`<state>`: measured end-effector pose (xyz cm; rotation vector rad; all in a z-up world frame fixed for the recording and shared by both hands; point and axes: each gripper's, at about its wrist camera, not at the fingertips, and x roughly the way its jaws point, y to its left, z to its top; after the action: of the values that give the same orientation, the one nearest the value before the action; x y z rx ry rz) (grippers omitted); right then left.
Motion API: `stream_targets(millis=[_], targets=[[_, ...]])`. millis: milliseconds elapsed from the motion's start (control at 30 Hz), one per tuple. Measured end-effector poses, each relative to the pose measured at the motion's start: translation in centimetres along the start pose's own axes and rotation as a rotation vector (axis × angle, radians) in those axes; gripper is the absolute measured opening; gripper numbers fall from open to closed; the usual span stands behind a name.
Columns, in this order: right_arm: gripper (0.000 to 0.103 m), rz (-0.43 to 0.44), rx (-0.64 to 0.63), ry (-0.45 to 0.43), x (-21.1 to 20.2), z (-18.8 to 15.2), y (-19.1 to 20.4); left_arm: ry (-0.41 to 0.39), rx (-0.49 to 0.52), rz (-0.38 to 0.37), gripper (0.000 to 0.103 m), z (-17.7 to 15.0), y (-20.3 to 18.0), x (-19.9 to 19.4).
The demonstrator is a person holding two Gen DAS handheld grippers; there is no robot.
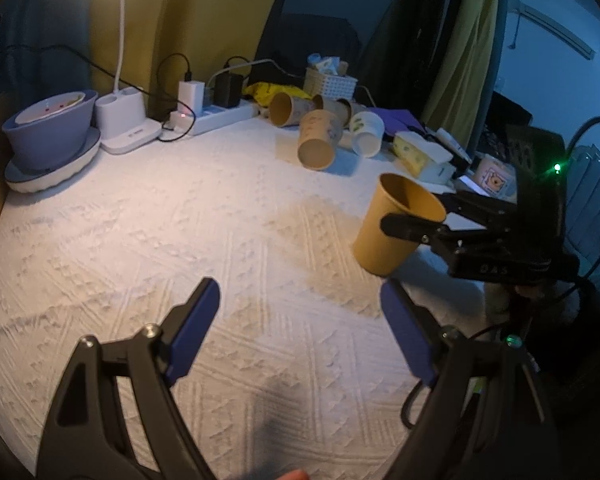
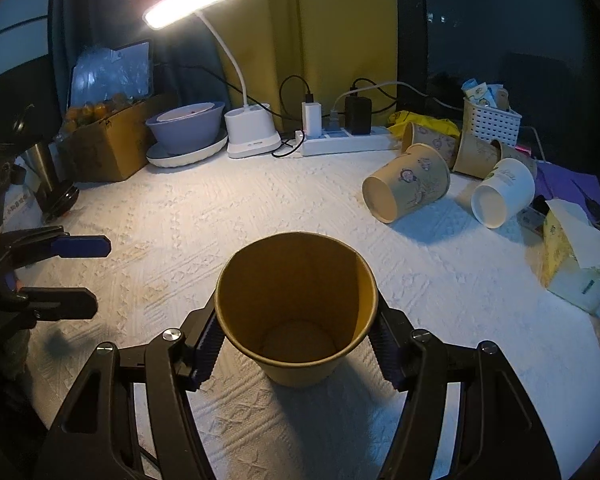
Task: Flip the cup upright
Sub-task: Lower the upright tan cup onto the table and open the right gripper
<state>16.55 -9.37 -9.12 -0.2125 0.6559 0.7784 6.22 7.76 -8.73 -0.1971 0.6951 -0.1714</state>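
Observation:
A plain tan paper cup [image 2: 296, 304] stands mouth up, slightly tilted, on the white textured cloth [image 2: 180, 220]. My right gripper [image 2: 294, 344] is shut on it, with a blue pad pressed to each side just below the rim. In the left wrist view the same cup [image 1: 396, 224] sits at the right, held by the black right gripper [image 1: 416, 220]. My left gripper [image 1: 300, 328] is open and empty, low over the cloth to the left of the cup. It shows at the left edge of the right wrist view [image 2: 80, 268].
Several paper cups lie on their sides at the back right: a printed tan one [image 2: 408, 182] and a white one [image 2: 502, 192] nearest. A tissue box [image 2: 572, 260] is at the right. A power strip [image 2: 348, 140], lamp base [image 2: 252, 130], bowl [image 2: 186, 124] and cardboard box [image 2: 108, 144] line the back.

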Motion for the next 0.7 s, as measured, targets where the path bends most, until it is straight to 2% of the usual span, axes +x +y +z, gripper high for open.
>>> stream_targets(millis=[467, 600, 700], targets=[[0.068, -0.061, -0.001, -0.003, 0.4, 0.1, 1.1, -0.024, -0.021, 0.005, 0.084, -0.1, 0.3, -0.6], [0.077, -0.062, 0.0, 0.009, 0.4, -0.1, 1.3, -0.027, -0.025, 0.007, 0.084, -0.1, 0.2, -0.7], [0.078, -0.058, 0.002, 0.006, 0.1, 0.0, 1.4, -0.031, -0.022, 0.011, 0.084, -0.1, 0.0, -0.8]])
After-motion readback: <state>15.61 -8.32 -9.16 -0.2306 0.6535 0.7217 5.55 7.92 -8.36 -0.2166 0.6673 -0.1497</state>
